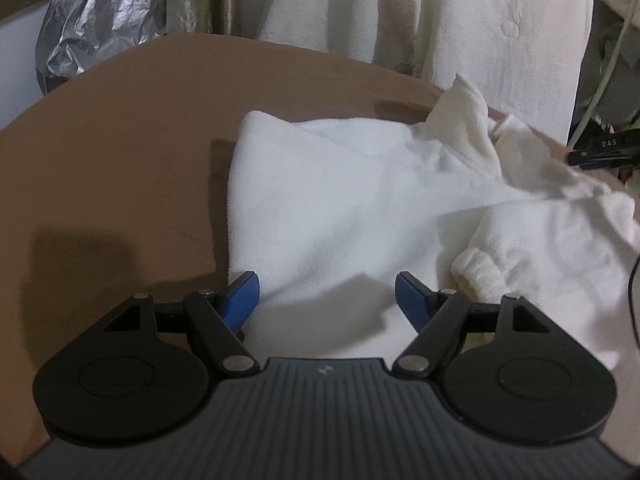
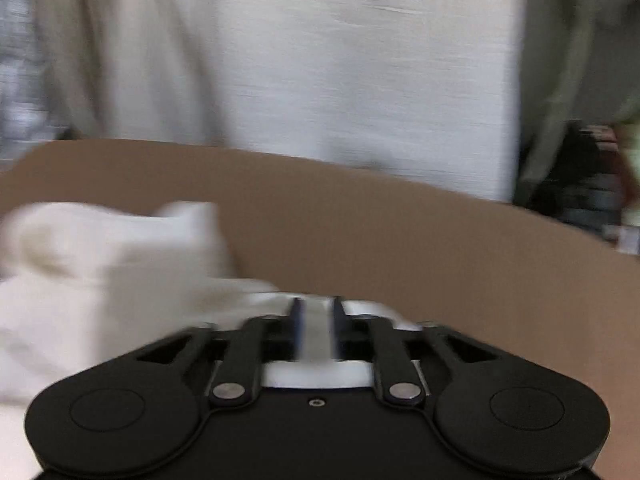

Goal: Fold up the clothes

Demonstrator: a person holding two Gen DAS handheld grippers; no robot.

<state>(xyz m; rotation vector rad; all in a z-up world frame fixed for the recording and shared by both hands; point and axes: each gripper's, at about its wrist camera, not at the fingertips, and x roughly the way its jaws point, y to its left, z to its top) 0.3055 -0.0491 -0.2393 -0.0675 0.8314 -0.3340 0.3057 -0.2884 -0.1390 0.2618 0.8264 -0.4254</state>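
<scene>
Two grippers on my feeds: left gripper spread wide, empty, hovering over the near edge of the white fleece garment lying on the brown table. Right gripper pinched narrow on a fold of it; that view is blurred.

White garment: soft matt fleece. Table cover: smooth matt brown. Far-left sheet: crinkled glossy silver.

Bare brown table left of white garment, hanging cloth behind
</scene>
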